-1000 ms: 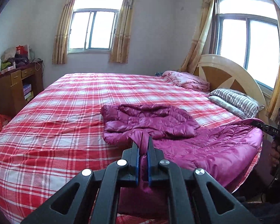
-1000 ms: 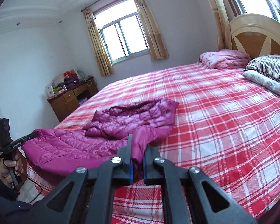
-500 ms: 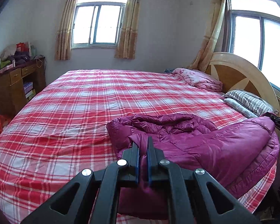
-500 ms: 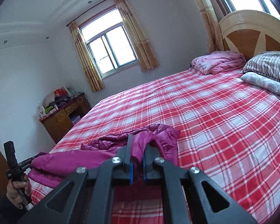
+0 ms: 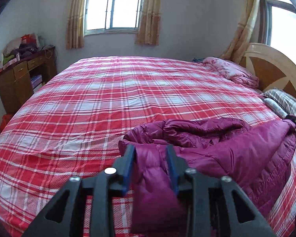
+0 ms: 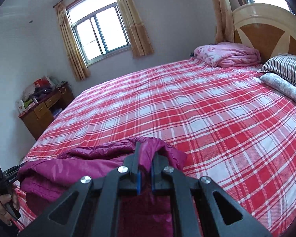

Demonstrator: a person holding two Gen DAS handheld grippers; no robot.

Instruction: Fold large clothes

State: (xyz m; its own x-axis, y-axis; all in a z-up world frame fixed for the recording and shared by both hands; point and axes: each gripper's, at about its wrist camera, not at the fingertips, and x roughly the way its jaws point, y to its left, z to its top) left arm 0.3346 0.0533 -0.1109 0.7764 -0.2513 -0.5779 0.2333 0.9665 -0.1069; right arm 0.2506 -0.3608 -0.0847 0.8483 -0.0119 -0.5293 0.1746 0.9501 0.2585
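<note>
Writing: white lettering on the left gripper's black handle, seen at the left edge of the right wrist view; too small to read.

Containers: brown wooden desk (image 5: 23, 79) against the far wall beside the bed, with two drawers shut and an open shelf below holding stacked items that cannot be made out. On top of it, a heap of bags, cloth and small packets in red, white and green.

Jacket (image 5: 236, 150): magenta quilted down, glossy, folded over on itself into a thick bundle. It lies at the near edge of the bed (image 5: 128, 98), toward the headboard end, with its lower part hanging over that edge. Darker purple creased folds sit on the far side of the bundle; a smoother, brighter panel lies on top.

Left gripper (image 5: 150, 165): fingers spread apart, blue pads visible, a ridge of jacket lying loose between them; released, not pinching.

Right gripper (image 6: 146, 163): fingers close together, clenched on a raised fold of the jacket at its headboard-side end.

Bed: red, white and grey plaid sheet, lightly wrinkled. A folded pink quilt (image 6: 229, 54) sits at the far corner by the headboard (image 6: 266, 25); a striped pillow (image 6: 288, 69) and a patterned pillow (image 6: 284, 88) lie along the headboard edge.

Room: two curtained windows, pale walls.
</note>
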